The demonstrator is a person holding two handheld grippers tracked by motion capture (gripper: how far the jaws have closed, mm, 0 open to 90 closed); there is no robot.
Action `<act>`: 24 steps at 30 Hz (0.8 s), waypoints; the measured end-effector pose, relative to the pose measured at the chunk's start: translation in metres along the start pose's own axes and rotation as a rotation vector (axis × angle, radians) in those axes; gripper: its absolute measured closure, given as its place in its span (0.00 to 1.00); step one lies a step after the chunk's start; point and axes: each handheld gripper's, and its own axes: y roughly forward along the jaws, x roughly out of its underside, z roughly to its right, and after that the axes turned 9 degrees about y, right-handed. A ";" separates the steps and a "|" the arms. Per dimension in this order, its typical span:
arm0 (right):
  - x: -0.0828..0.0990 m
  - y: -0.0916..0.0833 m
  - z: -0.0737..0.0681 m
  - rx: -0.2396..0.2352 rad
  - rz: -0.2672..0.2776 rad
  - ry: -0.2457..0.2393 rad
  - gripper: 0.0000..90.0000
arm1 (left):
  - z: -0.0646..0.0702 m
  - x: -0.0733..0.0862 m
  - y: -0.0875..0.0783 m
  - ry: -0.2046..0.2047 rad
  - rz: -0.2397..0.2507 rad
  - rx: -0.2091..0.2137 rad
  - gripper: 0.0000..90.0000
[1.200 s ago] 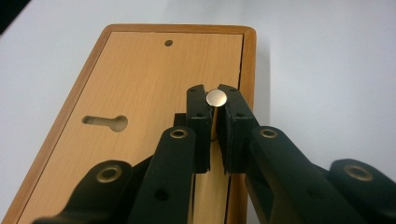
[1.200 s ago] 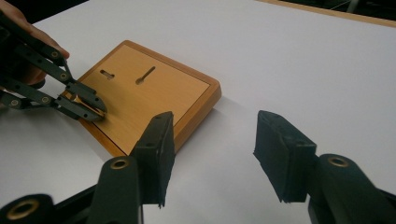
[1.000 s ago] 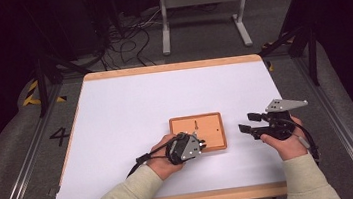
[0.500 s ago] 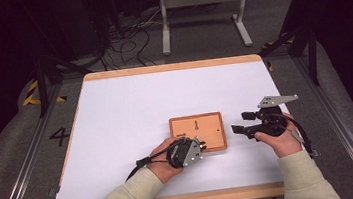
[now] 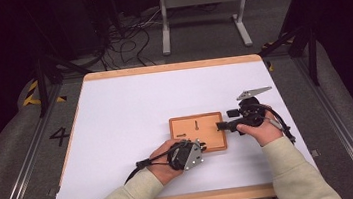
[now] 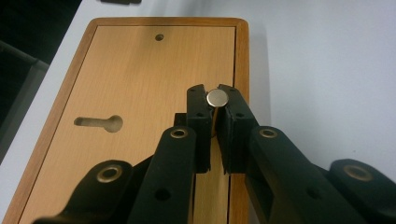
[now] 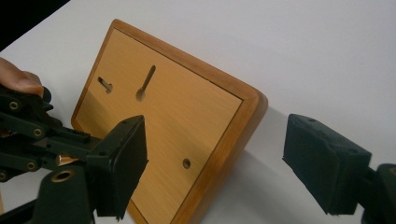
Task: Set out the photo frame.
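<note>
A wooden board [image 5: 207,126] with a keyhole slot [image 6: 99,123] and a small round hole [image 6: 159,37] lies flat on the white table. My left gripper [image 6: 212,100] is over the board's near right part, shut on a small metal pin [image 6: 217,97] with a round silver head. In the high view the left gripper [image 5: 198,152] is at the board's front edge. My right gripper [image 7: 222,144] is at the board's right side; its jaws have just been opening and now straddle a board corner [image 7: 252,100] without the pads touching it. In the high view the right gripper [image 5: 224,120] points left.
The white table top [image 5: 130,110] is framed by a wooden border [image 5: 171,67]. A metal stand [image 5: 201,6] and cables [image 5: 127,39] lie on the floor behind it. The other hand's gripper [image 7: 28,135] appears at the left of the right gripper view.
The right gripper has moved left to the board's right edge, and its jaws stand wider. The left gripper has stayed still, holding the pin.
</note>
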 end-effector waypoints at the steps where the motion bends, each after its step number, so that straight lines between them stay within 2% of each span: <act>1: 0.000 0.004 0.001 -0.006 -0.008 0.004 0.25 | 0.001 0.000 0.000 -0.008 0.001 0.001 0.93; 3: -0.001 0.010 0.003 -0.009 -0.026 0.007 0.25 | 0.000 0.000 0.000 0.008 0.003 -0.005 0.93; 6: -0.002 0.018 0.005 -0.022 -0.050 0.021 0.25 | 0.001 0.000 0.000 0.007 0.008 -0.006 0.93; 15: -0.001 0.040 0.007 -0.113 -0.110 0.057 0.25 | 0.002 0.001 0.000 0.015 0.008 -0.009 0.93; 19: 0.000 0.049 0.005 -0.145 -0.158 0.061 0.27 | 0.002 0.002 0.000 0.004 0.011 -0.007 0.93; 22: 0.000 0.050 0.004 -0.146 -0.165 0.055 0.27 | 0.001 0.001 0.000 -0.002 0.013 -0.006 0.93; 24: 0.000 0.050 0.005 -0.154 -0.168 0.056 0.29 | 0.000 0.001 0.000 -0.020 0.009 0.003 0.93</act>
